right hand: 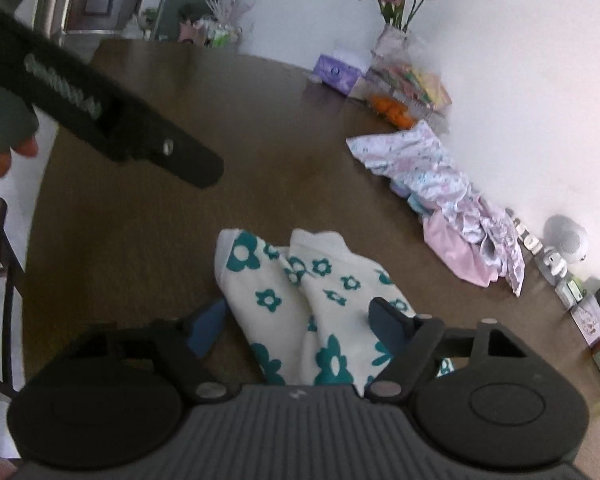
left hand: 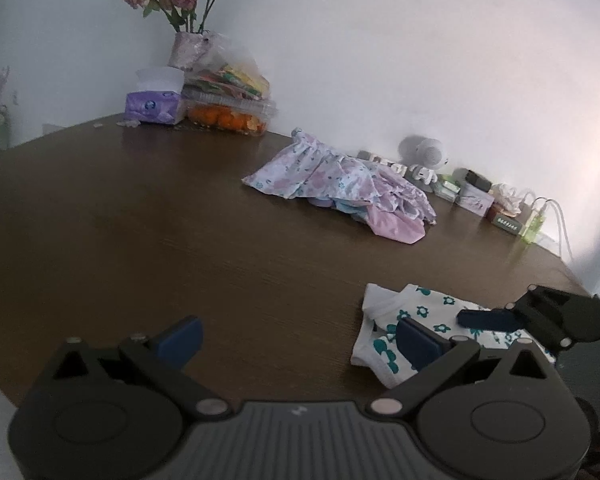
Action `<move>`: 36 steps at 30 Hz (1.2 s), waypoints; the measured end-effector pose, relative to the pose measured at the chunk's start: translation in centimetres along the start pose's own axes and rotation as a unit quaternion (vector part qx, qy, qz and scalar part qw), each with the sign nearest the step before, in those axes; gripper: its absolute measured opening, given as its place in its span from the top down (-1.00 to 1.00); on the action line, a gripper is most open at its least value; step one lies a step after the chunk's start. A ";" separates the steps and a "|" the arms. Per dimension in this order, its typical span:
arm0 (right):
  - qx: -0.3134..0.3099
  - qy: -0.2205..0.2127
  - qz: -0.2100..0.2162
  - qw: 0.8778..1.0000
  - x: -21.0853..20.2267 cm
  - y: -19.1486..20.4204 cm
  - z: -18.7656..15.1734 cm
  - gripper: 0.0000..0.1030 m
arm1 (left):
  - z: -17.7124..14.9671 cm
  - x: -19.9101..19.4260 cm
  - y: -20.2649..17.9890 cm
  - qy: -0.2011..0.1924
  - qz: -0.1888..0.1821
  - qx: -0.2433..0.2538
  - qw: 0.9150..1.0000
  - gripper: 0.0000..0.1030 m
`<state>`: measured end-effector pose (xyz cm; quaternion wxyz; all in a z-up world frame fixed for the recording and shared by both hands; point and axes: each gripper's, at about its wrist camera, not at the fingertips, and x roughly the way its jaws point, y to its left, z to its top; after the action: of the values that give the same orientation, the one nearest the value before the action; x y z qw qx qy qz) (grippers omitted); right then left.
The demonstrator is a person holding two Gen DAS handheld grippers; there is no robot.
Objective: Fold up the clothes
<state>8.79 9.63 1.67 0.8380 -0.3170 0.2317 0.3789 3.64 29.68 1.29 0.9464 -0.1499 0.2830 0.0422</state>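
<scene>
On dark table (right hand: 148,208), teal-flowered white socks (right hand: 300,300), no readable writing

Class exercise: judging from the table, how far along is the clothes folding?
Done: nothing looks folded. In hand: the right gripper, jaws apart, straddles the flowered socks lying flat; the left gripper is open over bare table. Left: the socks and the crumpled pink pile.

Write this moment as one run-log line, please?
right tool: open, straddling white socks with teal flowers | left tool: open, empty | floral clothes pile: unfolded, near wall | table: brown wood
</scene>
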 end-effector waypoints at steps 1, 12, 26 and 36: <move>0.006 0.004 -0.004 1.000 0.2 -0.1 0.0 -0.45 | 0.0 0.1 0.1 0.002 -0.009 -0.004 1.000 -1.00; 0.060 0.009 -0.014 0.998 0.4 -1.7 -0.7 0.72 | -0.1 2.0 -0.2 0.037 -0.123 -0.080 0.988 -1.00; 0.239 -0.092 -0.011 0.966 -4.3 -7.4 -2.1 0.78 | 0.7 6.8 -4.4 0.086 -0.247 -0.223 0.939 -0.98; 0.247 -0.126 -0.033 0.960 -6.9 -7.0 -3.9 0.78 | 1.4 8.5 -8.9 0.070 -0.174 -0.247 0.951 -0.74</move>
<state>9.55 -0.06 5.79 0.9247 -0.0571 0.2003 0.3187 12.97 21.58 0.07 0.8504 -0.4282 0.2987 -0.0657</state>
